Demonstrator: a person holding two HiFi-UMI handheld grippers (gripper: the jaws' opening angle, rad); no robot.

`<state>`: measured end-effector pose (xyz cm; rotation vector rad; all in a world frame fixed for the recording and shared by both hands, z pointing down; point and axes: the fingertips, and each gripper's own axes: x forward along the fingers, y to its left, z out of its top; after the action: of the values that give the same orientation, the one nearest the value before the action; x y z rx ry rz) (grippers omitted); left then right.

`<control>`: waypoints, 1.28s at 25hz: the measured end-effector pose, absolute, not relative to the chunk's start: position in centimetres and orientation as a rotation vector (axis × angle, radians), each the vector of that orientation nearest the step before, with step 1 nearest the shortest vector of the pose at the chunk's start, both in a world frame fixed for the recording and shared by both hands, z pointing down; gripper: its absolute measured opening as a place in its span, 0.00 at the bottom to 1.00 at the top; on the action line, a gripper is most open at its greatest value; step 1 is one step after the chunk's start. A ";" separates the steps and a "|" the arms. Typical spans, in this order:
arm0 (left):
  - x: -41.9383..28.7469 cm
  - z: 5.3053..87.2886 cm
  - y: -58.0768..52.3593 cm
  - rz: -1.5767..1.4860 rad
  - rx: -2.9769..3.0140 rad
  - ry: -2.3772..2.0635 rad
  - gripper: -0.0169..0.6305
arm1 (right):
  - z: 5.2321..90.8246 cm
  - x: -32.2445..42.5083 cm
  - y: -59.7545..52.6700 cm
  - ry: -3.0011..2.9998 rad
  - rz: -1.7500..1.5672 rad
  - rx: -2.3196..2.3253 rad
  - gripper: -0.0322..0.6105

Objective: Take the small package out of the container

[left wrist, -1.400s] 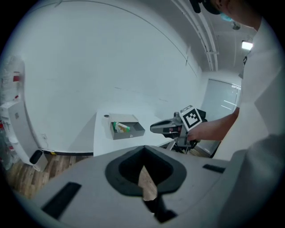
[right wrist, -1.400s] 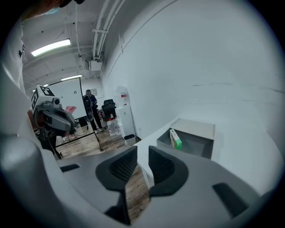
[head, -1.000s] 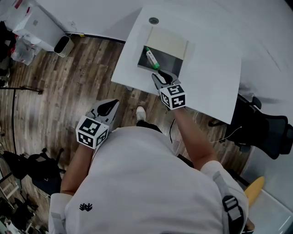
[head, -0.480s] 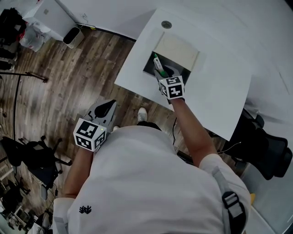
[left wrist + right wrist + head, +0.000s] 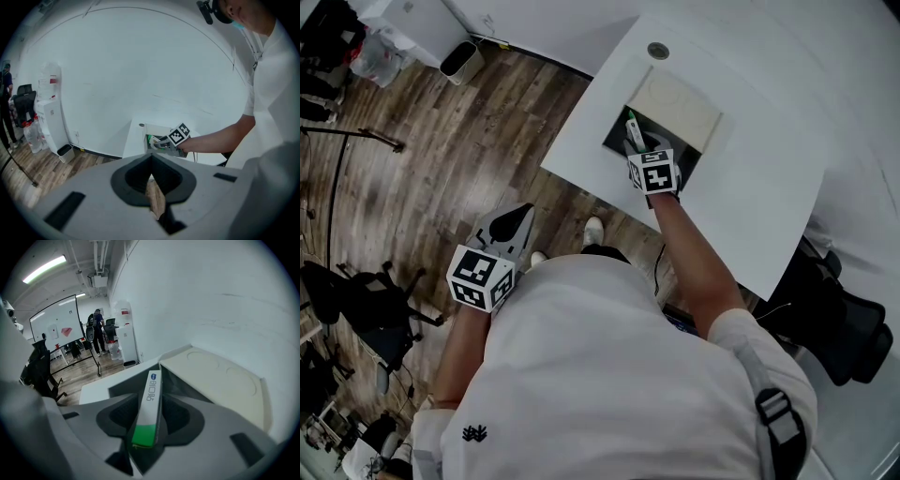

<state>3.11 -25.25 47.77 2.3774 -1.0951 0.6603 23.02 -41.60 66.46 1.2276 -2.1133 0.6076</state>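
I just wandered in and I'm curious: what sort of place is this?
Probably an office or lab-style workroom: there is a standing whiteboard, a black office chair and a water dispenser against the wall, all on wood-look flooring.

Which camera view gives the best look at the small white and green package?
The right gripper view: the package lies large between the closing jaws of the right gripper. Head view: a sliver in the container. Left gripper view: a distant green speck.

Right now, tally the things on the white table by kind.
dark container: 1
cream lid: 1
green-and-white package: 1
round grommet: 1
Total: 4
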 end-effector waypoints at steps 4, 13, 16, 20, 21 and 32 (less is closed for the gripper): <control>2.4 47.7 -25.1 0.658 2.362 -1.117 0.04 | 66.5 23.2 -41.9 -2.094 0.596 1.250 0.24; 1.8 47.6 -24.8 0.650 2.363 -1.119 0.04 | 66.4 23.5 -42.2 -2.073 0.593 1.274 0.20; 1.3 47.4 -24.6 0.644 2.367 -1.117 0.04 | 66.0 23.4 -42.2 -2.072 0.586 1.282 0.20; 0.8 47.2 -24.2 0.635 2.375 -1.115 0.04 | 65.2 23.6 -42.0 -2.071 0.571 1.300 0.20; 0.6 47.2 -24.0 0.633 2.378 -1.113 0.04 | 64.9 23.6 -41.9 -2.071 0.567 1.308 0.20; -0.9 47.2 -22.3 0.590 2.439 -1.047 0.04 | 59.0 23.6 -39.9 -2.106 0.511 1.406 0.20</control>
<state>-0.89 -22.27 47.16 2.4387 -1.0468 0.5901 23.61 -39.90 59.00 1.4059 -2.1065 0.5105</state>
